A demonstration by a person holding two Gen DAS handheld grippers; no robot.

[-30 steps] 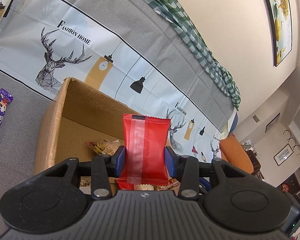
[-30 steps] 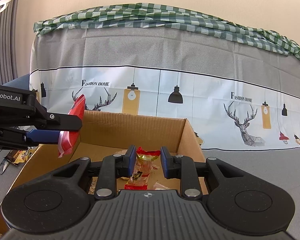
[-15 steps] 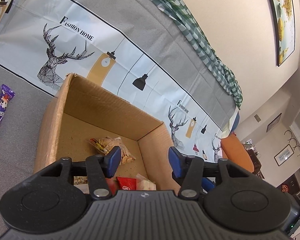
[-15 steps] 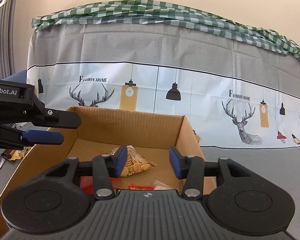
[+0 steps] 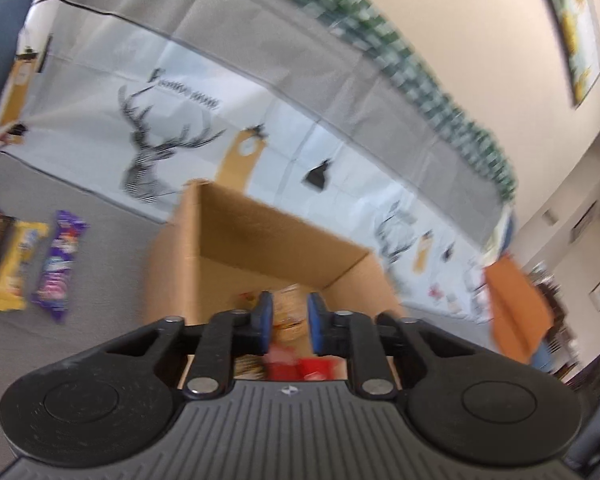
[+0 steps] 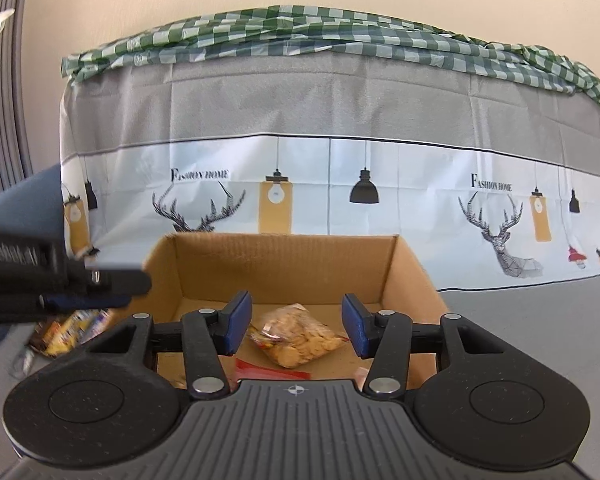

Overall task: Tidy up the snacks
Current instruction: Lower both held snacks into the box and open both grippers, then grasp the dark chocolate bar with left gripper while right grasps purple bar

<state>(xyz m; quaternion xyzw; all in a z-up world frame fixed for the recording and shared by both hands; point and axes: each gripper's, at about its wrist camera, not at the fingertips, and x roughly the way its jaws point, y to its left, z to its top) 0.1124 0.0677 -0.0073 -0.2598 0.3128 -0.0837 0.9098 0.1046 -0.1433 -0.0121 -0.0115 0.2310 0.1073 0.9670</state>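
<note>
Two grippers hover empty over the cardboard box [image 6: 284, 264], the left gripper [image 5: 288, 320] just closed on nothing after dropping its red packet [image 5: 300, 368] inside, the right gripper [image 6: 296, 326] half-open above the cracker bag [image 6: 296, 336], while three snacks [image 5: 24, 260] wait on the worktop [image 5: 80, 340].

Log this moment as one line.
left gripper: closing, empty | right gripper: open, empty | cardboard box: cracker bag inside
</note>
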